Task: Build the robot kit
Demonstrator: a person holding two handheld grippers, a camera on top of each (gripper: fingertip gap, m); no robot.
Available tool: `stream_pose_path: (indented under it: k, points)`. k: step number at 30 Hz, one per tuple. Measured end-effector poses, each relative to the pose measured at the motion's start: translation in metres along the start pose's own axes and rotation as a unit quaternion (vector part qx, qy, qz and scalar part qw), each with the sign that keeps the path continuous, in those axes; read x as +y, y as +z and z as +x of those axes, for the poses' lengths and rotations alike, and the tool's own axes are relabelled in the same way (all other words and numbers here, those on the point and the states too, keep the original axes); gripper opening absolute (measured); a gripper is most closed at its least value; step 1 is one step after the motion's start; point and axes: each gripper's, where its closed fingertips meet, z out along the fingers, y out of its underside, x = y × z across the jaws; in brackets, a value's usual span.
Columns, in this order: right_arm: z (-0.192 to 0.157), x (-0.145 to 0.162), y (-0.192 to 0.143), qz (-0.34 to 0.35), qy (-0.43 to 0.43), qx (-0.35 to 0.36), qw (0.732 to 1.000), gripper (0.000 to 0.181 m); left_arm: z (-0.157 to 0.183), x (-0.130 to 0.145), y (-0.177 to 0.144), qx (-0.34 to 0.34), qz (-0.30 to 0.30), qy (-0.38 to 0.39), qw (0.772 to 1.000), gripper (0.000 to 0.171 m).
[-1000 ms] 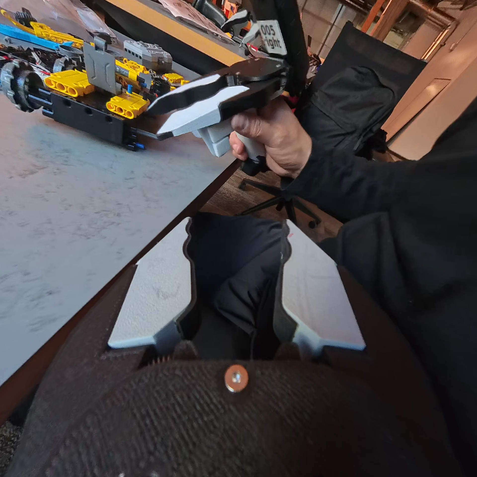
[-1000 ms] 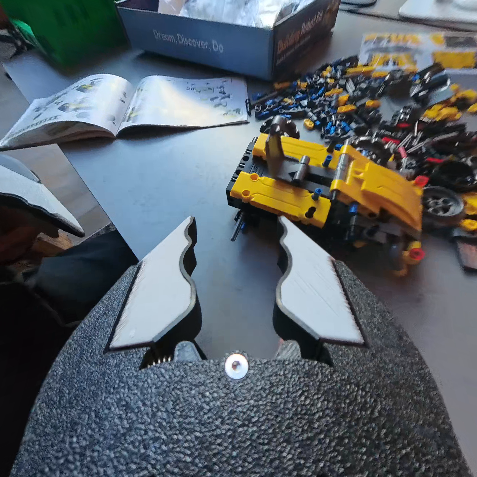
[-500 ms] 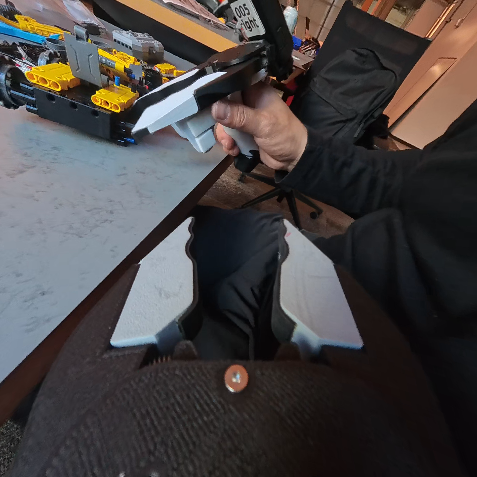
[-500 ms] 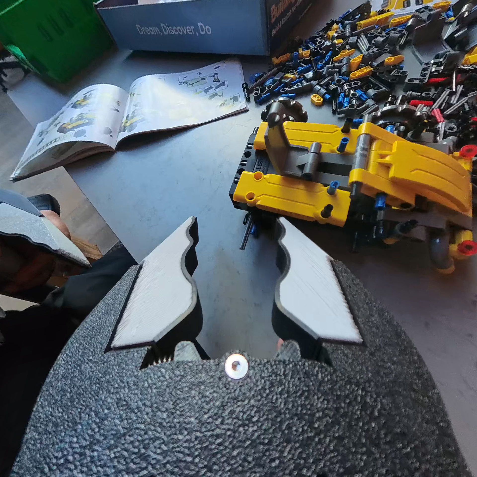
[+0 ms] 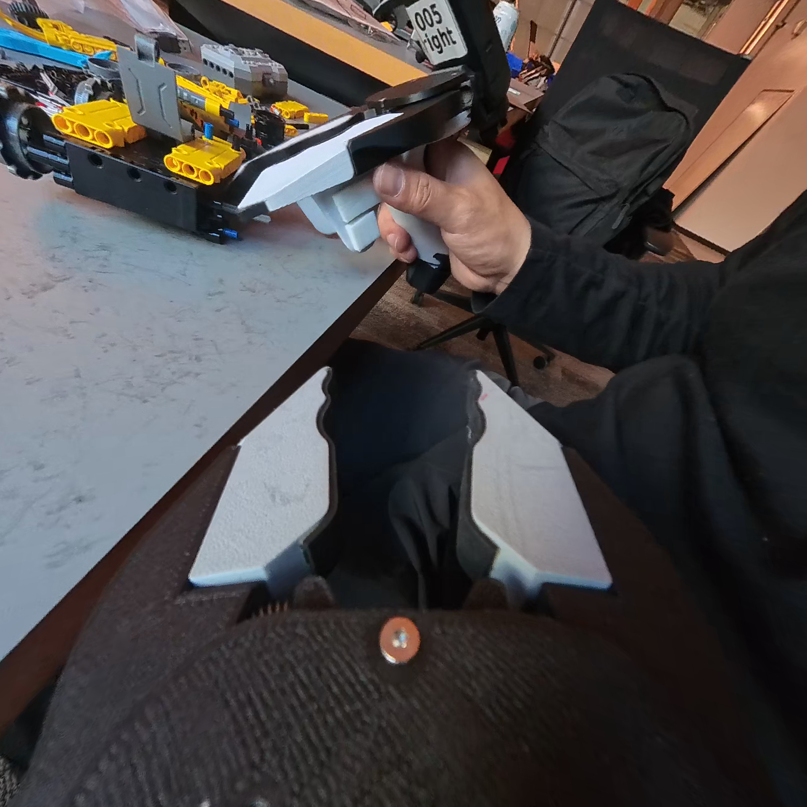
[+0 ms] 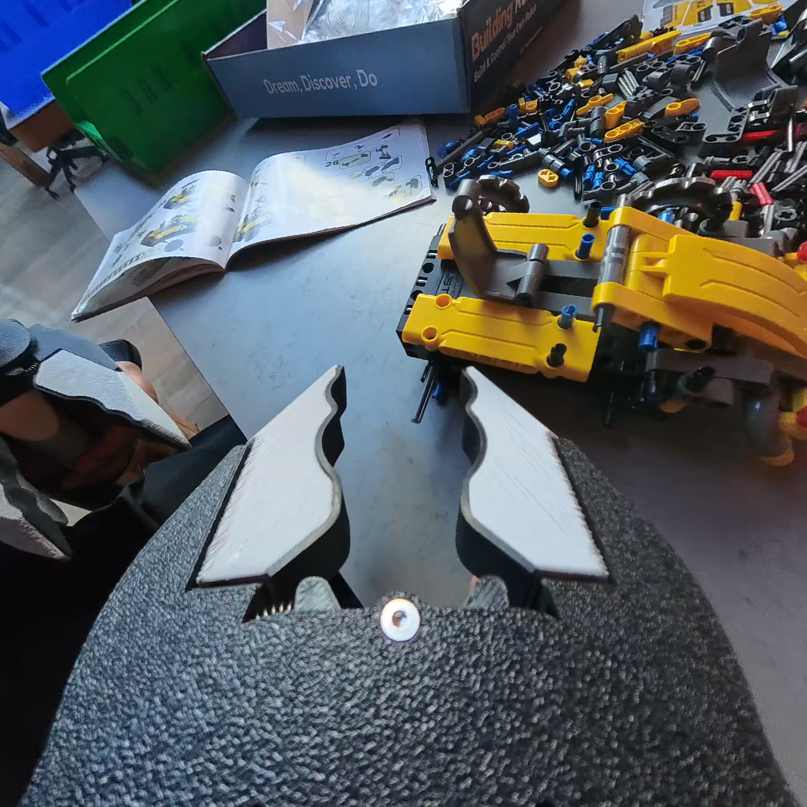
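Currently our right gripper [image 6: 404,388] sits spread and empty just short of the yellow-and-black brick vehicle [image 6: 567,314] on the grey table [image 6: 305,305], lined up with its rear end. Our left gripper [image 5: 401,395] hangs released off the table edge, over dark clothing. Manual [image 6: 262,227] lies open nearby, likely for reference. Printed box [image 6: 349,83] and the right gripper's tag carry writing; we skip it.

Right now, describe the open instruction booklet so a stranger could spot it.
On the grey table, find the grey cardboard box. The instruction booklet lies open just before it, left of the yellow brick model: the only flat, paper thing there.
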Motion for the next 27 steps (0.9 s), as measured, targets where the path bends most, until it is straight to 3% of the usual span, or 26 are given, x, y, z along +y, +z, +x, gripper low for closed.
stream_pose_path:
  k: [13, 27]
  points:
    - [-0.009, -0.004, -0.004, 0.02, 0.014, -0.051, 0.998, 0.03, -0.004, 0.001, 0.002, 0.001, 0.001, -0.013, 1.0, 0.057]
    - [-0.011, -0.004, -0.005, 0.024, 0.013, -0.061, 0.998, 0.027, -0.002, 0.002, 0.004, 0.0, -0.004, -0.008, 1.0, 0.056]
